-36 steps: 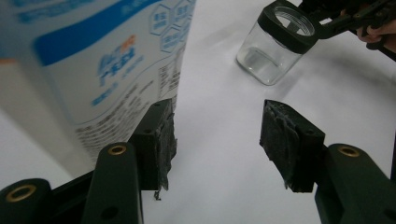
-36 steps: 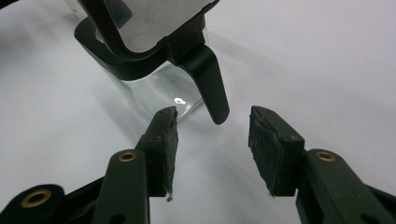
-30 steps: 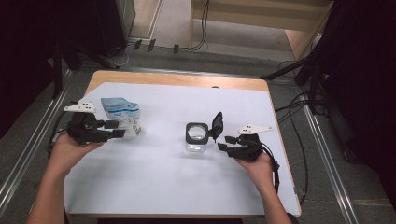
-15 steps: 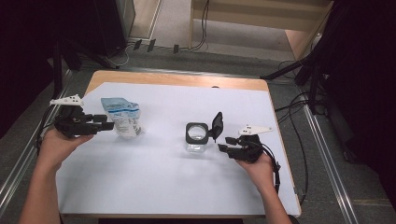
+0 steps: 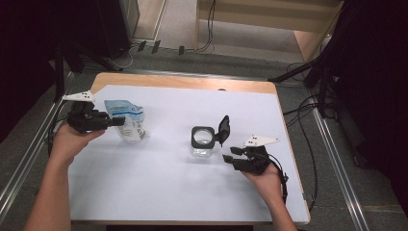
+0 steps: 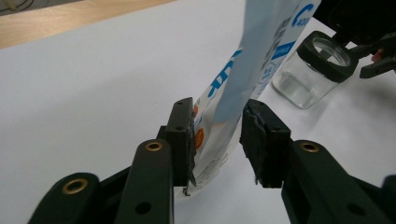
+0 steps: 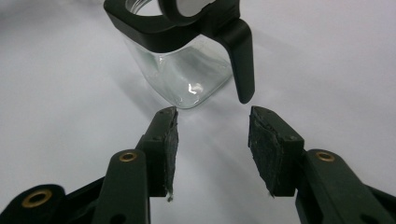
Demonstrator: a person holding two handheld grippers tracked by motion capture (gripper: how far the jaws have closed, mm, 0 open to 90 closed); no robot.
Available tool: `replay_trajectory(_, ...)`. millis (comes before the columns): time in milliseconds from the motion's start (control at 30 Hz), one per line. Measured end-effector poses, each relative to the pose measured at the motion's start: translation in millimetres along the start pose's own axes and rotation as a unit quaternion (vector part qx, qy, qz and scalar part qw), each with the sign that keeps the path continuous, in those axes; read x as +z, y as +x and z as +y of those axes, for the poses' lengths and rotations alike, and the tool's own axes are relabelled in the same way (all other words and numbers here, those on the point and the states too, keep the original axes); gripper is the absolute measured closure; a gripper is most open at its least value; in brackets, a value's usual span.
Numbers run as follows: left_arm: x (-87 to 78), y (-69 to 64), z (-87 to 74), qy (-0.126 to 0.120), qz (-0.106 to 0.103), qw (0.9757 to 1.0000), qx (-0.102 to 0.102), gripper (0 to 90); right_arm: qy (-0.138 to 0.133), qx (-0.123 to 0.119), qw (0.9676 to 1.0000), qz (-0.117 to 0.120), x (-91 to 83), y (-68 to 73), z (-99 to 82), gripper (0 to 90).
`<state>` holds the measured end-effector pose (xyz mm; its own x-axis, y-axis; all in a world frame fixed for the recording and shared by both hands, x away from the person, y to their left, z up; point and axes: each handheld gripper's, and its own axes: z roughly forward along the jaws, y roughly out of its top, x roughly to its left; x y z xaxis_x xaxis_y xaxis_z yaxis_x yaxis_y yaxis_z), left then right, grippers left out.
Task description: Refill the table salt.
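My left claw [image 6: 216, 140] had just been closing around the pouch [image 6: 247, 88] near the desk's [image 5: 159, 192] left edge, not yet clamped; right claw [image 7: 212, 149] apart — empty, facing the jar [image 7: 182, 70].

From my console: open white table [image 5: 159, 192] lies bare between my two grippers, an easy lane across the middle. The blue-and-white pouch [image 5: 126, 120] stands between my left gripper's [image 5: 118, 121] jaws, blocking them. The glass jar [image 5: 203, 142], flip lid raised, sits just ahead of my right gripper [image 5: 230, 158].
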<state>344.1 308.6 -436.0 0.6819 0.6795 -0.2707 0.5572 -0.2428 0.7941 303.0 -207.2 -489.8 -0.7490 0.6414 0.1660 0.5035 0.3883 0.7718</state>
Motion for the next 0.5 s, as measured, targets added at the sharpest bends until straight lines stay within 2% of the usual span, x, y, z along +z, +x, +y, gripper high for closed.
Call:
replay_trajectory(167,4.7,-0.1,2.9,0.002,-0.018,0.9998,0.013,75.2,-0.003,0.000,1.0000,0.003,-3.1,4.7,-2.2,53.7)
replay_trajectory(200,5.1,-0.4,3.0,0.003,-0.018,0.9997,0.013,78.9,-0.005,-0.001,1.0000,0.005,-3.3,5.3,-2.7,53.7)
replay_trajectory(333,5.4,-0.7,3.5,0.002,-0.019,0.9997,0.016,84.8,-0.005,-0.002,0.9999,0.009,-3.7,9.3,-2.8,53.9)
replay_trajectory(500,6.6,-2.8,5.5,-0.005,-0.026,0.9997,0.003,89.5,-0.016,-0.008,0.9997,0.016,-4.2,15.2,-0.2,54.7)
